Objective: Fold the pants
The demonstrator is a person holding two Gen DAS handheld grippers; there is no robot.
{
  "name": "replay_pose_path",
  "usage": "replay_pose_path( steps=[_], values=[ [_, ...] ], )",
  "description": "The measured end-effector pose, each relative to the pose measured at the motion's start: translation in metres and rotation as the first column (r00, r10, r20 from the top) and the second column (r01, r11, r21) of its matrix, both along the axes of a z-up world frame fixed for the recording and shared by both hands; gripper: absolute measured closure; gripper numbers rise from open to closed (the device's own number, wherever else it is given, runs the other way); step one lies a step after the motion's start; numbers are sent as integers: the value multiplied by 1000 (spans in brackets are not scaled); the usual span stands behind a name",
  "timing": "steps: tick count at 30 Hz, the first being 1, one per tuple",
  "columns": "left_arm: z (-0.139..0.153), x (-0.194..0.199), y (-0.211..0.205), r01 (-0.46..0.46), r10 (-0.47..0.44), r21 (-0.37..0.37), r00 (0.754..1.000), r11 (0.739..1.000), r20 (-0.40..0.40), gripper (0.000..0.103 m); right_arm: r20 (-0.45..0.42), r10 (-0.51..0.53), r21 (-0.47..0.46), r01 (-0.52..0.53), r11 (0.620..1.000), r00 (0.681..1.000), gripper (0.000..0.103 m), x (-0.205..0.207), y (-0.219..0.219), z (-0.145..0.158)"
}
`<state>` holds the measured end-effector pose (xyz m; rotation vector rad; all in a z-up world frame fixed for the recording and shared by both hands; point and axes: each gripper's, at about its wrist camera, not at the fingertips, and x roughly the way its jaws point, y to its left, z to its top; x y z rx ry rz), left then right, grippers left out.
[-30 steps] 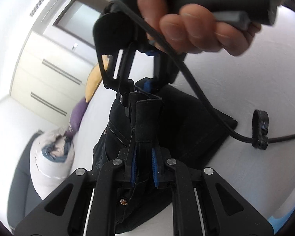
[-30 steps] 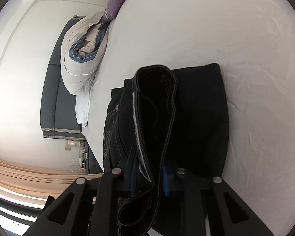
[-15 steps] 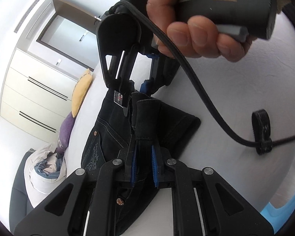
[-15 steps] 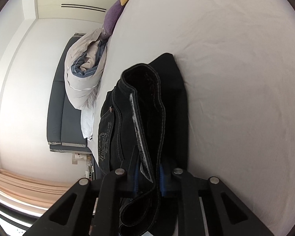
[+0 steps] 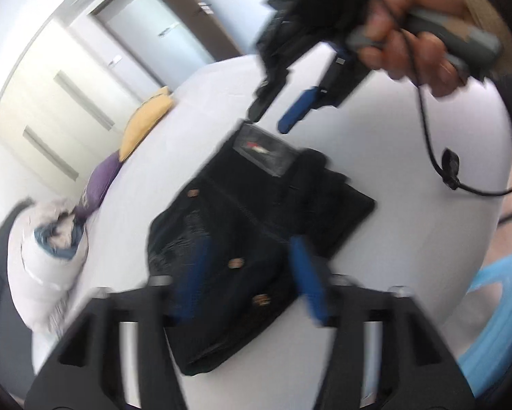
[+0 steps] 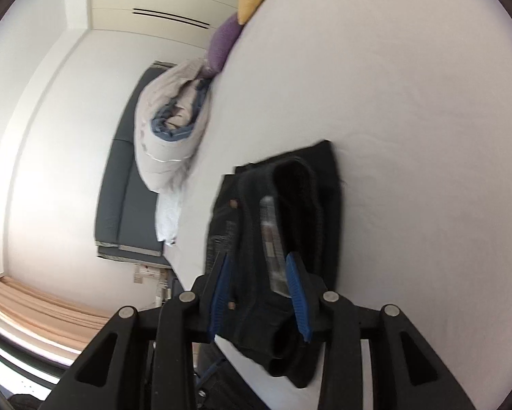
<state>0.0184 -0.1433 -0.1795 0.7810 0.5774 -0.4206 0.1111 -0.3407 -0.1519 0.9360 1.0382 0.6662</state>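
Folded black pants (image 5: 256,235) lying on the bed (image 5: 409,136), both left claw (image 5: 249,280) and right claw (image 6: 261,290) spread wide, gripping nothing. Looks like heavy, floppy denim; best grabbed by the thick waistband.

Both grippers (image 5: 249,280) (image 6: 261,294) released the pants (image 5: 252,225).

The folded black denim pants (image 5: 256,225) look coarse and matt, with pale stitching and dull copper rivets. The white bed sheet (image 6: 409,102) is smooth matt cloth. Matt black plastic left hand-held gripper (image 5: 249,283) fingers carry blue rubbery pads (image 5: 307,280).
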Motion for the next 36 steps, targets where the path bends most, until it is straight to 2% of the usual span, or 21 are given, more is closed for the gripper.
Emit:
replay_pose_path(
  steps=[2,4,7,8,9,10,12,13,15,16,19,21,22,24,25,26,27,29,31,34,36],
  values=[
    [22,17,20,-70,70,-106,998,992,2,22,61,51,85,-56,995,997,65,1,16,13],
    [33,40,35,-145,133,-190,989,971,-71,22,86,102,119,-112,987,991,59,-1,35,13],
    [20,69,57,-230,173,-279,962,932,-212,22,8,140,87,-140,986,990,45,-5,52,-17],
    [11,66,59,-264,188,-288,945,920,-267,22,-43,141,42,-139,989,989,46,-8,54,-34],
    [4,73,67,-309,210,-304,924,901,-319,22,-64,138,20,-137,990,988,56,-15,52,-49],
    [3,79,79,-347,224,-338,908,875,-354,22,-57,112,32,-111,993,992,78,-23,44,-58],
    [8,93,105,-394,239,-400,892,827,-383,22,-70,74,99,-67,993,995,82,-36,25,-66],
    [12,100,119,-420,257,-419,884,805,-391,22,-70,65,98,-58,994,995,81,-41,17,-65],
    [25,113,147,-465,273,-463,864,754,-423,22,-52,57,57,-54,997,997,72,-48,5,-53],
    [31,119,159,-481,265,-493,855,725,-445,22,-38,51,55,-49,997,998,59,-48,1,-46],
    [43,136,172,-483,155,-584,840,653,-521,22,57,31,135,-39,990,998,55,-39,-5,-18],
    [46,150,171,-472,68,-658,839,586,-540,22,103,16,200,-36,979,995,46,-24,-2,-7],
    [43,160,165,-469,32,-677,834,566,-551,22,111,13,224,-37,974,994,44,-17,2,-4],
    [27,168,159,-500,-46,-703,798,505,-600,23,120,24,240,-52,969,993,44,-4,12,-4],
    [11,172,159,-528,-45,-688,777,498,-628,23,110,24,231,-49,972,994,44,1,15,-6],
    [-7,173,158,-555,-33,-655,749,513,-662,25,87,22,229,-42,973,996,44,4,17,-13],
    [-20,171,157,-559,-20,-631,740,538,-672,28,61,23,228,-36,973,998,44,6,19,-21],
    [-43,161,152,-524,21,-592,759,612,-650,28,11,23,177,-24,984,1000,45,7,22,-37],
    [-47,155,147,-491,45,-589,791,642,-610,27,-17,16,190,-13,982,1000,46,9,23,-49],
    [-35,154,147,-505,68,-582,790,637,-610,26,-2,-14,203,14,979,1000,45,2,15,-40],
    [-15,151,152,-487,55,-605,805,630,-591,26,37,-15,176,8,984,999,44,-4,7,-25]
  ],
)
